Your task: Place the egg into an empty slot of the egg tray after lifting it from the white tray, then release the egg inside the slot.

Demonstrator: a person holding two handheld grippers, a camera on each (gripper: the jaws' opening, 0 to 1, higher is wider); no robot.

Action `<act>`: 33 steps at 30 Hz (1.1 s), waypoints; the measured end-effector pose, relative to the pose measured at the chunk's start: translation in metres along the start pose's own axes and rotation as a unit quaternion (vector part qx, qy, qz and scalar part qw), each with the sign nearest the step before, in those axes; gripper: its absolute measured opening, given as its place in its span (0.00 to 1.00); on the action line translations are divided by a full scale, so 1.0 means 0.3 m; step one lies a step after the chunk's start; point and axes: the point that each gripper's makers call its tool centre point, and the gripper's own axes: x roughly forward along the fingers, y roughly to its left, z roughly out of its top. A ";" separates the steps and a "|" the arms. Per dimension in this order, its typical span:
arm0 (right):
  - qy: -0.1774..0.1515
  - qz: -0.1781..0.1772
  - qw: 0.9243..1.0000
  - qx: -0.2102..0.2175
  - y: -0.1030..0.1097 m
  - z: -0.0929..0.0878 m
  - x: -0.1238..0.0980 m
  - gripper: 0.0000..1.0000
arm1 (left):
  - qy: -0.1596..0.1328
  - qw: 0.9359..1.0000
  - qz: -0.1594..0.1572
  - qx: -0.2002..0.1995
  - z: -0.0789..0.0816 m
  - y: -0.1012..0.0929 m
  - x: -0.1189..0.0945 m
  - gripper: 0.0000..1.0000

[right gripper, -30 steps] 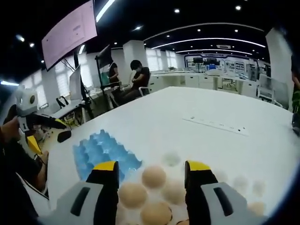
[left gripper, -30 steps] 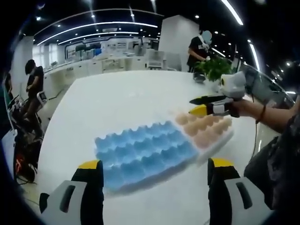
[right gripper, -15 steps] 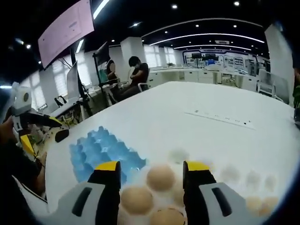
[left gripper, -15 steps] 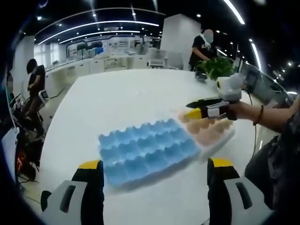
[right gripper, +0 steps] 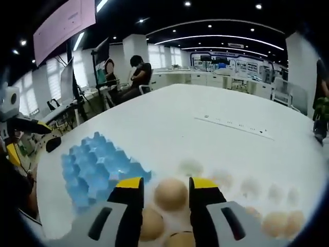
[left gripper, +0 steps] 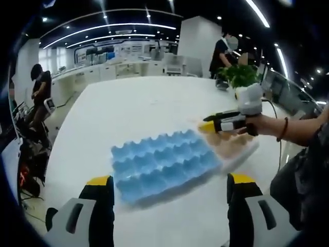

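The blue egg tray (left gripper: 164, 162) lies with its slots bare on the white table, just beyond my open left gripper (left gripper: 170, 179). To its right is the white tray (left gripper: 241, 146) with tan eggs. My right gripper (left gripper: 212, 121) reaches over that tray from the right. In the right gripper view, my right gripper (right gripper: 166, 181) straddles one tan egg (right gripper: 171, 194) sitting in the white tray (right gripper: 221, 180), with its jaws close on either side and a thin gap on the left. More eggs (right gripper: 275, 224) lie around it. The blue egg tray (right gripper: 95, 164) sits to the left.
The white table (left gripper: 133, 108) stretches far beyond both trays. A power strip (right gripper: 234, 126) lies across it, and a green plant (left gripper: 239, 74) stands at its far edge. People work at desks behind (right gripper: 139, 77). The left gripper (right gripper: 15, 128) shows at the left edge.
My right gripper's jaws have narrowed around the egg and dropped lower over the white tray. The left gripper stays open with its view drifting slightly.
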 end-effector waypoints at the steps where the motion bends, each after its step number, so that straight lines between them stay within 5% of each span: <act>1: 0.002 -0.004 1.000 -0.003 -0.002 -0.001 0.001 0.35 | 0.001 1.000 0.000 0.001 -0.002 0.001 0.000 0.92; 7: 0.024 -0.002 0.999 -0.048 0.004 -0.022 0.008 0.33 | 0.000 1.000 -0.001 0.001 -0.003 0.003 -0.001 0.92; 20: 0.056 -0.026 0.998 -0.029 0.000 -0.024 0.011 0.33 | -0.009 1.000 -0.007 -0.004 0.004 0.010 -0.014 0.91; 23: 0.057 -0.053 0.997 0.017 -0.011 -0.019 0.006 0.31 | -0.007 1.000 -0.007 -0.001 0.001 0.016 -0.019 0.91; 33: 0.083 -0.163 0.981 0.057 -0.034 -0.037 0.005 0.27 | -0.006 1.000 -0.017 0.009 -0.004 0.037 -0.024 0.90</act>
